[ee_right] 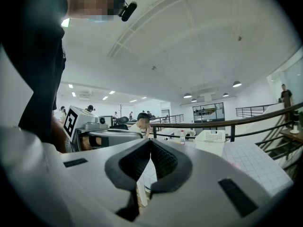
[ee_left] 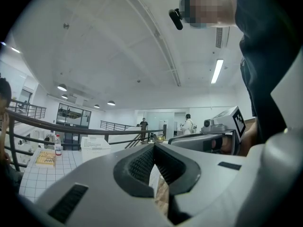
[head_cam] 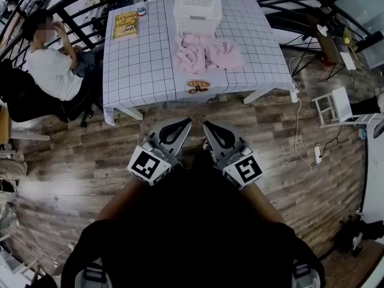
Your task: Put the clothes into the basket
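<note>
A heap of pink clothes (head_cam: 207, 54) lies on the checked tablecloth (head_cam: 144, 65), just in front of a white slotted basket (head_cam: 197, 8) that stands at the table's far side. My left gripper (head_cam: 185, 123) and right gripper (head_cam: 207, 125) hover side by side over the wooden floor, close to my body and short of the table. Both are shut with nothing between the jaws. In the left gripper view the left gripper (ee_left: 154, 145) points level, with the basket (ee_left: 96, 142) far off. In the right gripper view the basket (ee_right: 211, 136) stands beyond the right gripper (ee_right: 150, 141).
A yellow book (head_cam: 125, 26) and a bottle (head_cam: 140, 5) lie at the table's far left. A person (head_cam: 51, 65) sits on a chair left of the table. A white stool (head_cam: 333, 107) and a power strip with its cable (head_cam: 318, 153) are on the floor at the right. Railings run behind the table.
</note>
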`<state>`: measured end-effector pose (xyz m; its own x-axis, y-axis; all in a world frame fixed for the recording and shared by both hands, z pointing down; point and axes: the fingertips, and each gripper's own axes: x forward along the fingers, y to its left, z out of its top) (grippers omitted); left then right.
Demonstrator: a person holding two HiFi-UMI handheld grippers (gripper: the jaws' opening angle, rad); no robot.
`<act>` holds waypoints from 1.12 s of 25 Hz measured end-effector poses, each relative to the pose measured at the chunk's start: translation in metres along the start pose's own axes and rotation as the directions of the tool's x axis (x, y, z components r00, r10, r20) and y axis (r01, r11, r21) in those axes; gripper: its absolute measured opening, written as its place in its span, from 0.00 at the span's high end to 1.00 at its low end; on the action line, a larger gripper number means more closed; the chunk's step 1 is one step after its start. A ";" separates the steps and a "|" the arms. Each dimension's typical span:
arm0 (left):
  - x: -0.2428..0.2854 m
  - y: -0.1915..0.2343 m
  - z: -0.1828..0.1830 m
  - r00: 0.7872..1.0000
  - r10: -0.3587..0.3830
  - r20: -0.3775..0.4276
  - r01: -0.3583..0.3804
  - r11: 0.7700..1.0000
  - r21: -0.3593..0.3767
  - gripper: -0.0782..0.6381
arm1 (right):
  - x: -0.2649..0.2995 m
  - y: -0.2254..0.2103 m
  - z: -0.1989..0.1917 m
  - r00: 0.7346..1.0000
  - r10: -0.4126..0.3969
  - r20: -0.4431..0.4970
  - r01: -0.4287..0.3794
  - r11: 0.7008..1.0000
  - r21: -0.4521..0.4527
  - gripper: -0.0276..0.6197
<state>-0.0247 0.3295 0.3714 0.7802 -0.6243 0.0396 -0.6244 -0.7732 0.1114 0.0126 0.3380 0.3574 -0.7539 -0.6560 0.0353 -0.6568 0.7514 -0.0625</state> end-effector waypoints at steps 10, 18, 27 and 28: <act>0.071 0.020 0.011 1.000 0.021 -0.007 -0.021 1.000 -0.006 0.89 | 0.014 -0.068 0.007 0.999 0.050 0.002 -0.050 0.999 -0.001 0.93; 0.121 0.032 0.015 0.998 0.060 -0.014 -0.060 0.998 -0.002 0.89 | 0.020 -0.119 0.009 0.995 0.102 -0.012 -0.102 0.995 0.005 0.93; 0.163 0.034 0.015 0.993 0.118 0.001 -0.118 0.993 -0.021 0.89 | 0.018 -0.161 0.004 0.986 0.159 -0.041 -0.158 0.987 0.013 0.93; 0.166 0.035 0.014 0.992 0.123 -0.007 -0.123 0.992 -0.019 0.89 | 0.018 -0.164 0.003 0.985 0.162 -0.053 -0.161 0.987 0.021 0.93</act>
<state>0.0830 0.1973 0.3684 0.6975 -0.7141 0.0601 -0.7150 -0.6879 0.1250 0.1070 0.2026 0.3658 -0.8502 -0.5208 0.0771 -0.5262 0.8458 -0.0884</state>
